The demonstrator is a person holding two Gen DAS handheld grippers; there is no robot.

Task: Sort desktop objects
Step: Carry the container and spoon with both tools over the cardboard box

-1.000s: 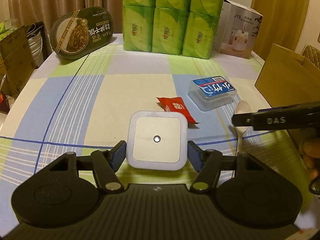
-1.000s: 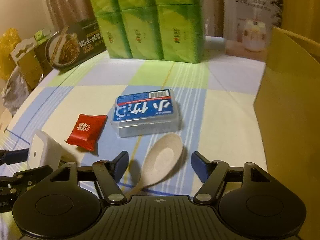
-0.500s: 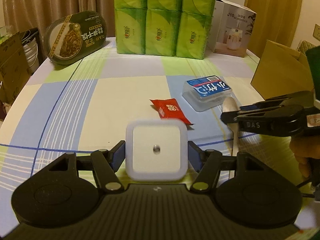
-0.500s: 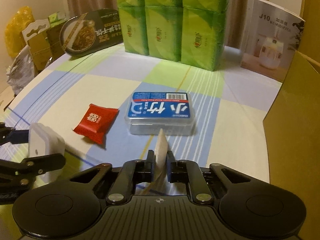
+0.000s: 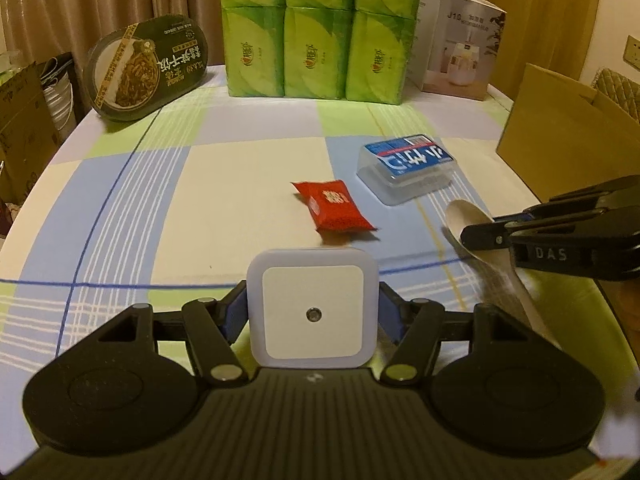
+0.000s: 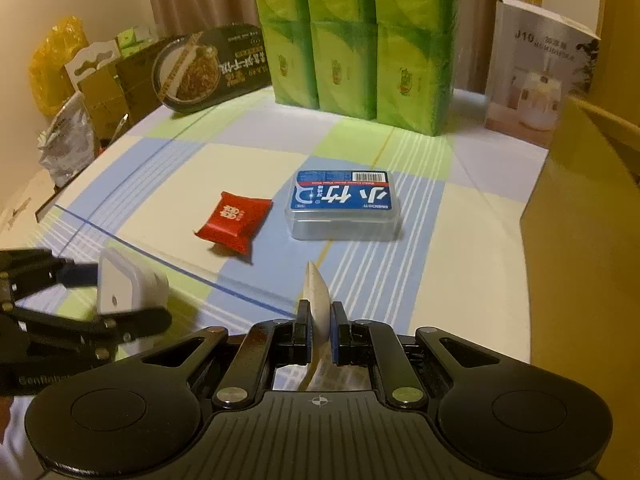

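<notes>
My right tool (image 6: 319,332) is clamped on the spoon (image 6: 317,300), bowl pointing ahead; my left tool (image 5: 313,312) grips the white night light (image 5: 313,308). The brown cardboard box (image 6: 584,208) lies right of both, nearer the spoon.

"DAS" is on the right tongs (image 5: 480,238); "J10" on the white carton (image 5: 460,40).

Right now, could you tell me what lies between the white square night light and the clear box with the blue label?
The red snack packet lies between the night light and the box, clearest in the left wrist view.
</notes>
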